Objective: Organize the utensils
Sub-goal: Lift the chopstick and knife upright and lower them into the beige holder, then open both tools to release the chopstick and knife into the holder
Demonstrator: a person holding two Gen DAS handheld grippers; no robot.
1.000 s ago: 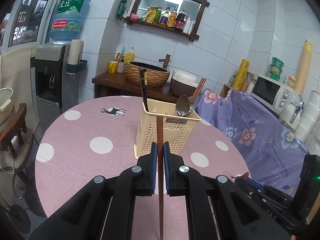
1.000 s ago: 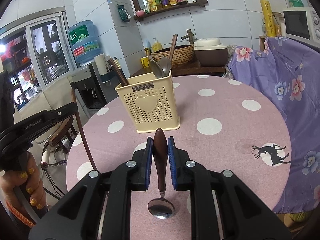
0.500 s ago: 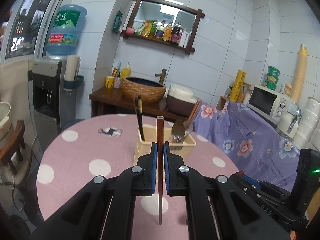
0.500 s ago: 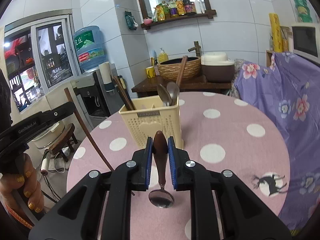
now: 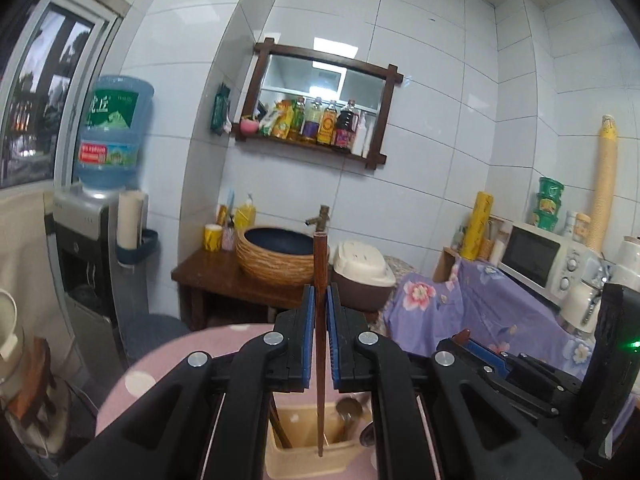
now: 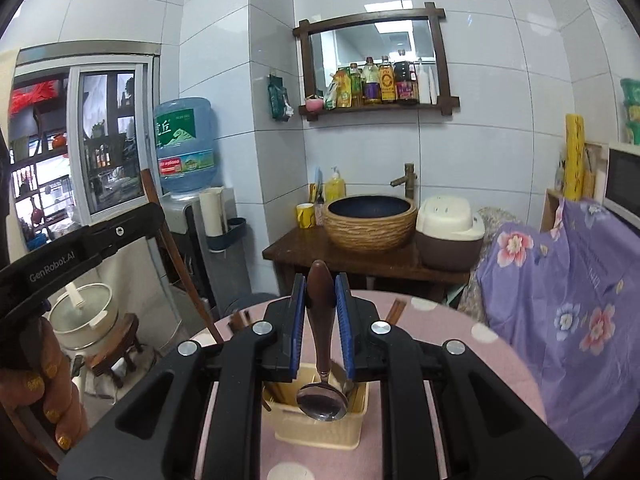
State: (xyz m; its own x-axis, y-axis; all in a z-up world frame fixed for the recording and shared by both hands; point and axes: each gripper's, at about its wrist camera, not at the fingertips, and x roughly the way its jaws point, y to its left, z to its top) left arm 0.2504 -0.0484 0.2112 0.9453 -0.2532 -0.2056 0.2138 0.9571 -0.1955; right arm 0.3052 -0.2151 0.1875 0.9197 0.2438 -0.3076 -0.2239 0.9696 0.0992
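The left claw (image 5: 319, 312) clamps a chopstick (image 5: 320, 344) and the right claw (image 6: 320, 300) a spoon (image 6: 321, 360), both above the utensil holder (image 6: 320, 426).

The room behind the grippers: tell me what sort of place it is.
Probably a small home kitchen or dining corner: a microwave on a covered counter, condiment bottles on a wall shelf, a water dispenser, and a rice cooker beside a basin.
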